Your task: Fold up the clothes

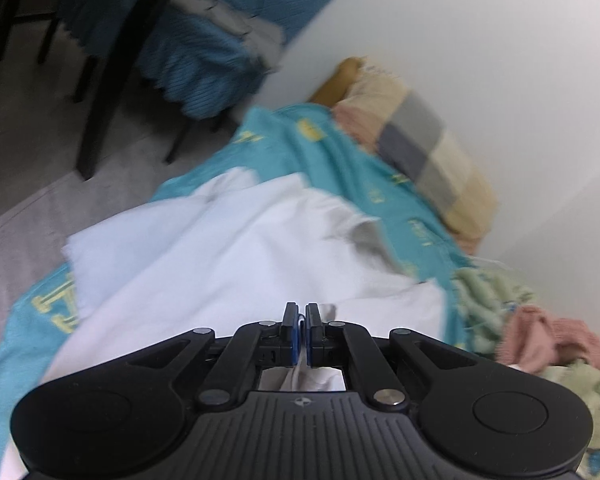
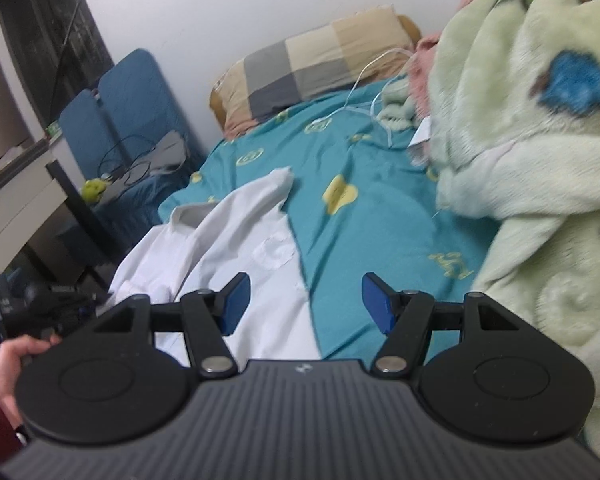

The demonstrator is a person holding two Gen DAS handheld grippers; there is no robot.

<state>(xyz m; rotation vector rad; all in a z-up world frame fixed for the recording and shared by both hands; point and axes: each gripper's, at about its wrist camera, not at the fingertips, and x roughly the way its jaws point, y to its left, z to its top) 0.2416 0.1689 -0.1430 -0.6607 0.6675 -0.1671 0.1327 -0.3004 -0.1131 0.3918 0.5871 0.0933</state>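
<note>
The left gripper (image 1: 301,312) is pinching a fold of the white shirt (image 1: 228,248), jaws nearly together on the cloth, probably so that the edge can be carried over. The right gripper (image 2: 305,300) is hanging wide apart with nothing in it, hovering over the shirt's near edge where it is meeting the teal bedsheet (image 2: 372,220). The shirt is lying rumpled across the sheet, one sleeve reaching toward twelve o'clock in the right wrist view; how far folded it is I cannot fairly judge, the left view being blurred. At two o'clock a green fleece blanket (image 2: 520,140) is crowding the bed, a white cable (image 2: 364,80) is trailing near the checked pillow (image 2: 312,64), and both are narrowing the laying-out room.
</note>
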